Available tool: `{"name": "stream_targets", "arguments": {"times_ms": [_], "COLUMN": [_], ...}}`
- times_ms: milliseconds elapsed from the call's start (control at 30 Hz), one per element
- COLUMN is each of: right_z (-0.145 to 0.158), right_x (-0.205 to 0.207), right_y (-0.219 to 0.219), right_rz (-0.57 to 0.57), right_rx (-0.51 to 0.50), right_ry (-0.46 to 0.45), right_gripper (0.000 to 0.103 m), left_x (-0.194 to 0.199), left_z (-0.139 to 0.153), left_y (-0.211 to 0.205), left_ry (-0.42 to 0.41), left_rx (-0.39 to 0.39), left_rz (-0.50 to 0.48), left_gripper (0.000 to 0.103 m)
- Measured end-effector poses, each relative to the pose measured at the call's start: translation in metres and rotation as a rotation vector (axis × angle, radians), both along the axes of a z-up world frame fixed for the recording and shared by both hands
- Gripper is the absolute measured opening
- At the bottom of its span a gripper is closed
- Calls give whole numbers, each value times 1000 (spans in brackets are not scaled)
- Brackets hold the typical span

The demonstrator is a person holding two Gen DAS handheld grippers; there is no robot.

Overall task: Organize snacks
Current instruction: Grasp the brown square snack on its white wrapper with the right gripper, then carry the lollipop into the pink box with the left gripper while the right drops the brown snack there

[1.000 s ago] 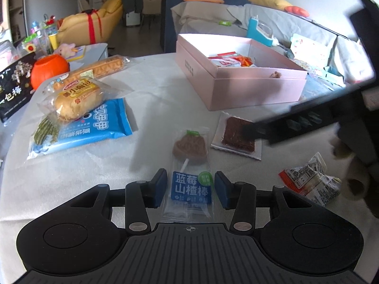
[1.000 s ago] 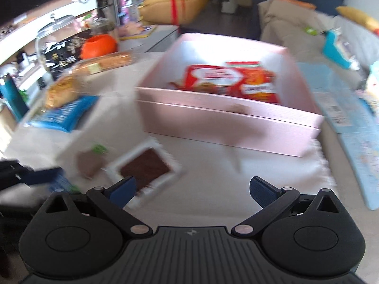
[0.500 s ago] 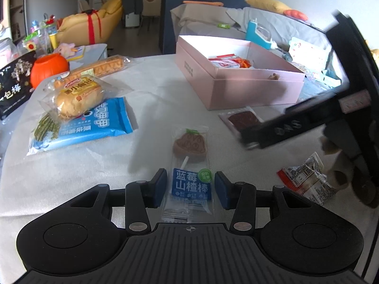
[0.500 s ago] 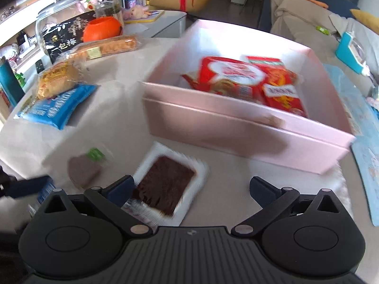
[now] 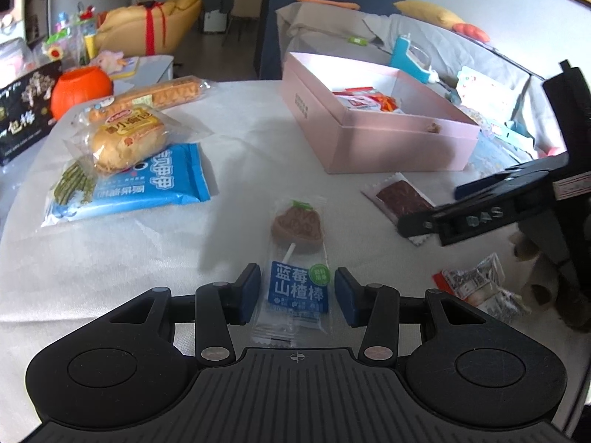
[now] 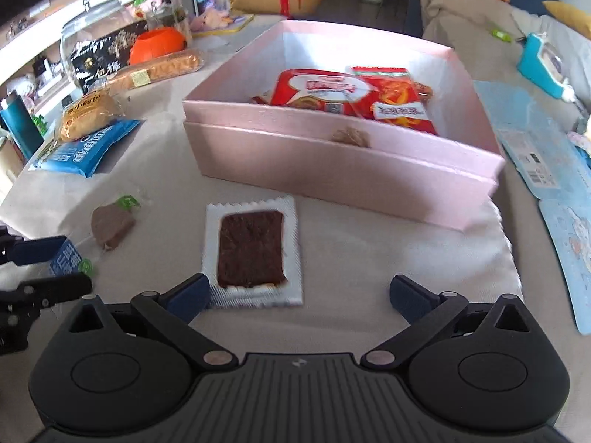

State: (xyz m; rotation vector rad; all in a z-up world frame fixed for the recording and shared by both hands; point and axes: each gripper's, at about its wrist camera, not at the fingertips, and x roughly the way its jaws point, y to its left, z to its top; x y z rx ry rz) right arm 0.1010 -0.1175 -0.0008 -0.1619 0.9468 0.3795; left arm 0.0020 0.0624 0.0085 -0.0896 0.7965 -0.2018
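A lollipop packet with a blue label [image 5: 297, 288] lies flat on the white tablecloth. My left gripper [image 5: 297, 292] straddles it, open, with a thin gap at each pad. In the right wrist view that gripper [image 6: 48, 269] shows at the left edge. A dark brown snack in a clear-and-white packet [image 6: 251, 251] lies in front of the pink box [image 6: 332, 170]. My right gripper [image 6: 301, 295] stands wide open over the packet's near end, which sits close to the left finger. The left wrist view shows the right gripper [image 5: 430, 208] above that packet [image 5: 400, 195]. Red packets [image 6: 351, 92] lie in the box [image 5: 388, 147].
At the left lie a bun packet [image 5: 125, 136] on a blue packet [image 5: 147, 184], a long bread [image 5: 159, 96], an orange pumpkin pot [image 5: 79, 88] and a black bag [image 5: 22, 118]. A crumpled small packet [image 5: 476, 288] lies at the right. Blue printed sheets [image 6: 535, 147] lie right of the box.
My right gripper has swung toward the brown packet and lowered, so the packet now lies between its open fingers. The left gripper and the lollipop packet have stayed put.
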Motion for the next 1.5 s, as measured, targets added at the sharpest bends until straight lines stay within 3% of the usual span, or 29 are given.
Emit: {"name": "stream_targets", "arguments": {"times_ms": [100,133,267,533,900,1067,1200,1300,1333,1400,1433,1500], "right_z": [-2,-1,10,14,48,57,68,86,96,117,125,136], "right_x": [7,6,-4,-18,-35,-39,-40,-32,-25,-2,12,43], "right_y": [15,19,23,-16,-58,-67,-76,-79,-79,-79,-79,-76], "right_rz": [-6,3,65,-3,-66,-81,-98,-116,-128,-155,-168,-191], "right_rx": [-13,-11,-4,-13,43,45,64,81,98,166,207,243], "right_ry": [-27,-33,-43,-53,-146,-183,-210,-257,-282,-320,-332,-321], "right_gripper": [103,98,61,59,59,60,60,60,60,60,62,85], "left_x": [11,15,33,41,32,33,30,48,57,85,100,137], "left_z": [2,3,4,2,0,9,41,84,97,122,126,127], "left_y": [5,5,-8,-31,-24,-19,-22,-26,-26,-24,-24,-24], "left_ry": [30,36,35,13,-21,-34,-140,-247,-278,-341,-339,-260], "left_rx": [-33,-36,23,151,139,73,19,-21,-47,-186,-243,-290], "left_rz": [5,7,-2,-57,-99,-95,-117,-122,-116,-114,-121,-114], "left_gripper": [48,48,49,49,47,41,41,41,41,43,43,43]}}
